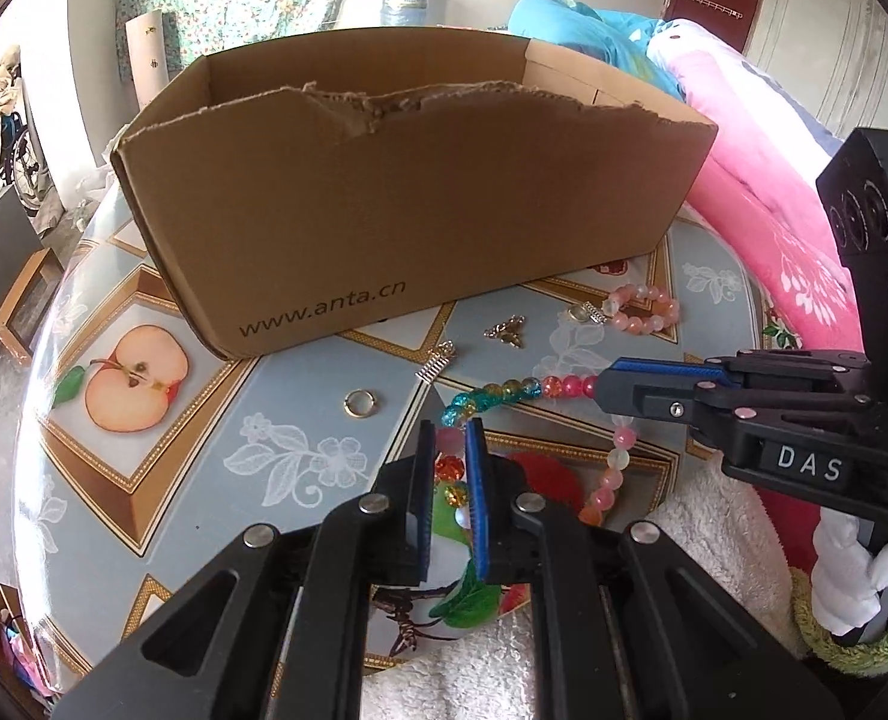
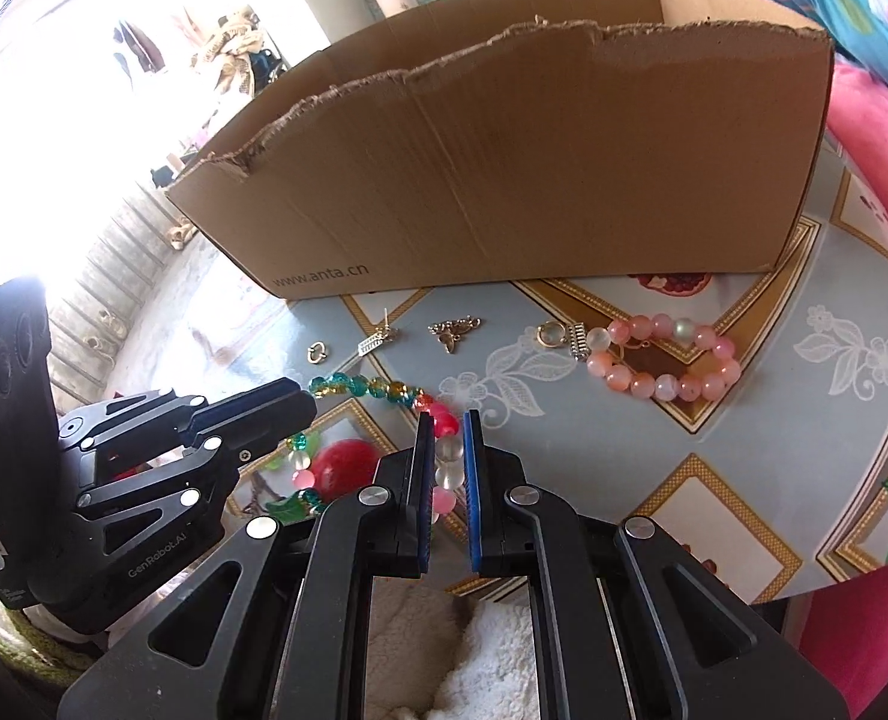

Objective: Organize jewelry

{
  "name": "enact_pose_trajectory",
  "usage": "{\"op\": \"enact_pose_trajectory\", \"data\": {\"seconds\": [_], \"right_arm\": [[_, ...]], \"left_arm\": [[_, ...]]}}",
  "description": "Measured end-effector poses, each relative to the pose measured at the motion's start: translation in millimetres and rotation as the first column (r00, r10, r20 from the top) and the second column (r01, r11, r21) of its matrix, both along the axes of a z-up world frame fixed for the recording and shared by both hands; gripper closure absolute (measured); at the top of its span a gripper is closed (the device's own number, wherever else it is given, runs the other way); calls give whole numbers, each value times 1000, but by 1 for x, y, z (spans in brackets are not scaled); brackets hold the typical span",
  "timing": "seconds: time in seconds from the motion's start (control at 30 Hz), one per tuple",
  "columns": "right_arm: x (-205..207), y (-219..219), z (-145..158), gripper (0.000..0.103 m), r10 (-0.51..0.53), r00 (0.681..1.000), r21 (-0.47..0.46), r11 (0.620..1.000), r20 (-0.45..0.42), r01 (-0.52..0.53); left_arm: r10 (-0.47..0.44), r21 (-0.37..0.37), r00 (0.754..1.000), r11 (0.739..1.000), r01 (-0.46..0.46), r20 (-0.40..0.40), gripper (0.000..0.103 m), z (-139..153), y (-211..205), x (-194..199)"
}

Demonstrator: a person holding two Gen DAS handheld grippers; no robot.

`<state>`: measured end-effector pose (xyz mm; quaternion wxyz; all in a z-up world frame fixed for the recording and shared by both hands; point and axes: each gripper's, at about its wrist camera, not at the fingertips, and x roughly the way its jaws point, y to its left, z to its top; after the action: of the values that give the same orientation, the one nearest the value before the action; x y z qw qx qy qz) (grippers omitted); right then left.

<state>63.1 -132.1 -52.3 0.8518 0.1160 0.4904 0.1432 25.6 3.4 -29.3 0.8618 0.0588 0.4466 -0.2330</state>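
The left claw (image 1: pixel 450 438) and right claw (image 2: pixel 444 429) each stand clamped on the long strand of glassy multicoloured beads (image 1: pixel 507 391), which drapes between them just above the glossy patterned bench (image 1: pixel 300 420). Lifting evenly and keeping the strand slack should spare its cord. Beyond lie a pink bead bracelet (image 2: pixel 663 354), small gold trinkets and the torn-edged brown cardboard box (image 1: pixel 408 210).
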Motion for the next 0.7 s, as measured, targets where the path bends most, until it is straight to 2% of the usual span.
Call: {"op": "enact_pose_trajectory", "data": {"seconds": [0.43, 0.53, 0.7], "right_arm": [[10, 6, -15, 95, 8, 1000, -30, 1000, -10, -9], [10, 7, -16, 95, 12, 1000, -33, 999, -8, -13], [7, 4, -14, 95, 14, 1000, -34, 999, -5, -14]], "left_arm": [[-10, 47, 999, 999, 12, -37, 93, -10, 0, 0], [-10, 53, 999, 999, 12, -38, 88, -11, -1, 1], [-10, 68, 1000, 998, 12, -29, 85, -12, -3, 2]]}}
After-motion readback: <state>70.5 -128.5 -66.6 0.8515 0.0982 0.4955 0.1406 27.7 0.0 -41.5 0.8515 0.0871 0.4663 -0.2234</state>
